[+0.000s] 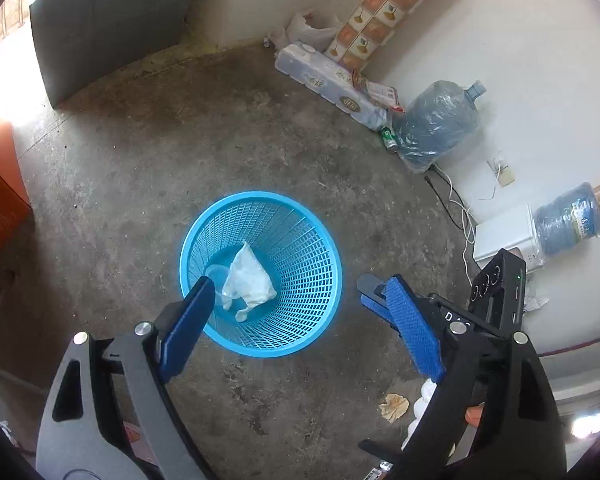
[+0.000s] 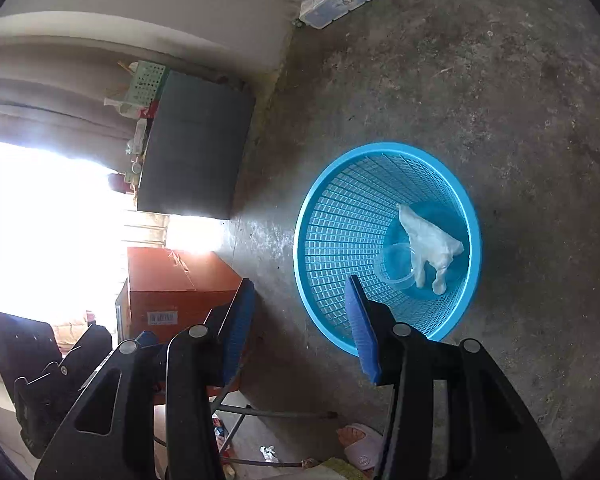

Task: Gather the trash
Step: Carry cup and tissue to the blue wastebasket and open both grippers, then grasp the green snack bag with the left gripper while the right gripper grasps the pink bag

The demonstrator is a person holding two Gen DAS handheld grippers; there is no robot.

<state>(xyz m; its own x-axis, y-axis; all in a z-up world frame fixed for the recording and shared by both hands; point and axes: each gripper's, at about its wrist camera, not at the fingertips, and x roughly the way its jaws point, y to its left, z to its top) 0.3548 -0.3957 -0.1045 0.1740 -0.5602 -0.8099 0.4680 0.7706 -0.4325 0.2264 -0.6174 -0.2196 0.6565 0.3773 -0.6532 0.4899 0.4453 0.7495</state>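
Concrete floor, stained grey, carries all items. Nearest: left claw, jaws spread wide and holding nothing, and right claw, jaws partly parted and likewise empty, both poised above a blue mesh wastebasket, with a crumpled brown paper scrap on the floor just beside the left claw. Within the basket: one white crumpled bag and one clear plastic cup (touching each other at the bottom); farther off, along the wall, wrapped water jugs.
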